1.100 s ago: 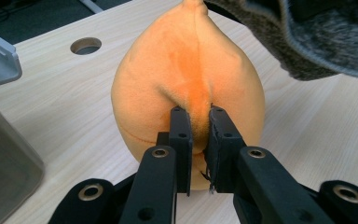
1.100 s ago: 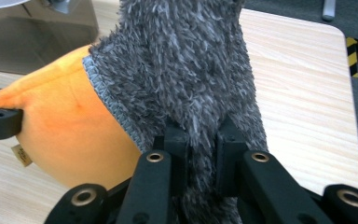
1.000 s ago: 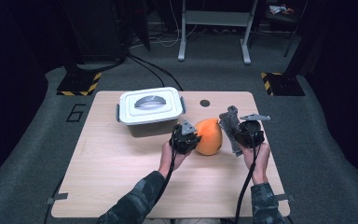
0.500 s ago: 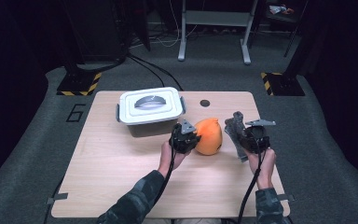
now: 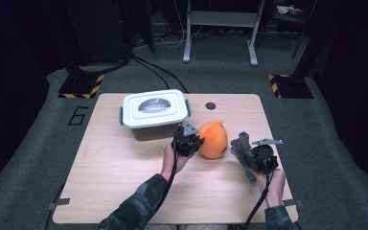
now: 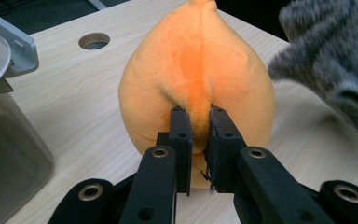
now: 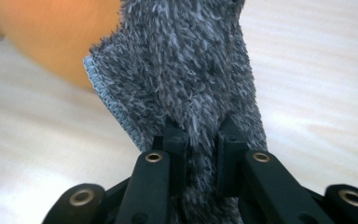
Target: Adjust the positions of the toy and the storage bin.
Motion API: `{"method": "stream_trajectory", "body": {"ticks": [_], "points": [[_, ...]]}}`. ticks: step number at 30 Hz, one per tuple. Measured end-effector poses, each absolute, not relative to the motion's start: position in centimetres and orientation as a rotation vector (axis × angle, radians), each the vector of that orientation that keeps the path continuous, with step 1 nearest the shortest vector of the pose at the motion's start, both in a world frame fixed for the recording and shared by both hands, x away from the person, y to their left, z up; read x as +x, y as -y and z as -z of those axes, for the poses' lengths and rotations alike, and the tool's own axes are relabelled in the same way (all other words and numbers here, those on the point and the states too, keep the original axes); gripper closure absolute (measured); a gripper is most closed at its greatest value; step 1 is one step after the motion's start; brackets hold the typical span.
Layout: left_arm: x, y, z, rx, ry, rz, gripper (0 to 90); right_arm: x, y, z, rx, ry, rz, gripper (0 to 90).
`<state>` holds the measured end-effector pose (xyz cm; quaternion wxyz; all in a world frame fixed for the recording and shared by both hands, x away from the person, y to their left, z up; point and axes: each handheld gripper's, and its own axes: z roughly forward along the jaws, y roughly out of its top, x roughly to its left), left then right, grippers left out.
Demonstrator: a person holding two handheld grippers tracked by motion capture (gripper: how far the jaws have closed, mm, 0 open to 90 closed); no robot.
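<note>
Pulled back from the orange plush (image 5: 213, 139), right tool (image 5: 246, 158) pinches grey cloth (image 5: 240, 146); left tool (image 5: 195, 142) pinches plush.

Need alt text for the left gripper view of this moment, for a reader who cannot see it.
The left gripper, its two black jaws nearly shut, pinches a fold of a soft orange teardrop-shaped plush toy standing on a light wooden table. A fuzzy grey cloth hangs at upper right, and a corner of a grey lidded plastic box sits at left.

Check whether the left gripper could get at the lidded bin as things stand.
Probably not yet: the left gripper is shut on the orange plush. The bin sits close beside it, nothing between.
</note>
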<state>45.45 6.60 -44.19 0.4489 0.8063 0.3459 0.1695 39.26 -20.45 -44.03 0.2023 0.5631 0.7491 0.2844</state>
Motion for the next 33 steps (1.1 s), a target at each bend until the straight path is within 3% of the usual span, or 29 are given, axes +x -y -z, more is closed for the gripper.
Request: {"method": "stream_trajectory", "body": {"ticks": [33], "points": [[45.6, -6.7, 44.2, 1.981, -0.873, -0.438, 81.5, 33.9, 13.3, 48.7, 1.435, -2.415, -0.835, 76.5]]}}
